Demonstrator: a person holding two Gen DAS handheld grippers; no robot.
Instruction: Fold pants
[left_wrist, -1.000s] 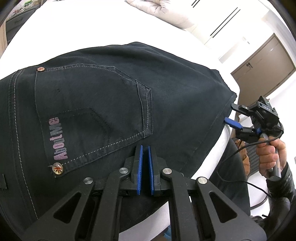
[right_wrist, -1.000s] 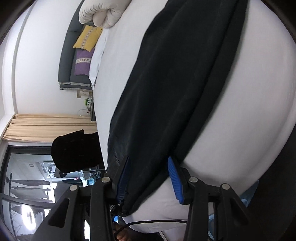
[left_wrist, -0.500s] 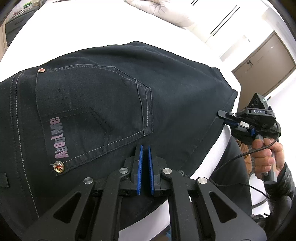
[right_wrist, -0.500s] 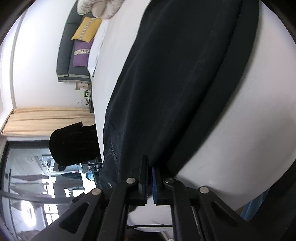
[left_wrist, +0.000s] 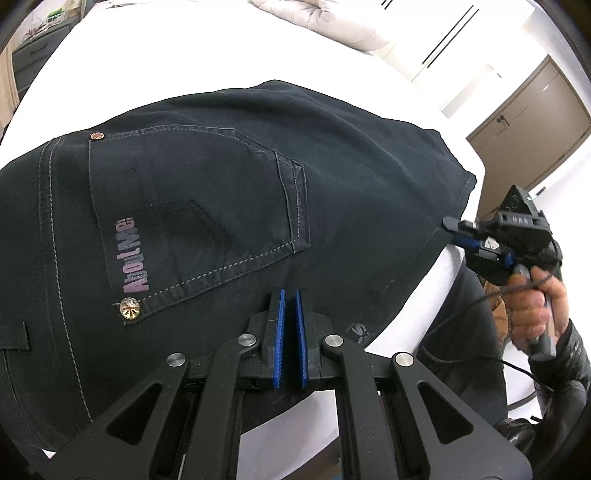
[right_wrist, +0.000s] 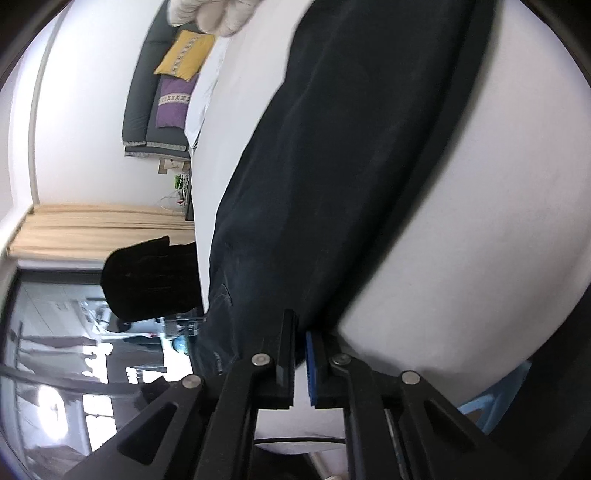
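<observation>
Left wrist view: dark pants (left_wrist: 229, 192), back pocket (left_wrist: 199, 214) up, spread flat across the white bed (left_wrist: 177, 66). Left gripper (left_wrist: 290, 302) at the near edge of the pants, blue pads almost together, nipping the cloth edge. Right gripper (left_wrist: 452, 226) at the far right hem, held by a hand (left_wrist: 532, 302); its jaw state unclear from here. Brown cabinet (left_wrist: 532, 122) far right.

Right wrist view: pants (right_wrist: 332, 166) run away up the bed (right_wrist: 480, 240). Right gripper (right_wrist: 300, 334) with jaws opening slightly, cloth edge between the pads. Sofa (right_wrist: 147, 96) with yellow cushion (right_wrist: 184, 55) and purple cushion (right_wrist: 173, 103) far left
</observation>
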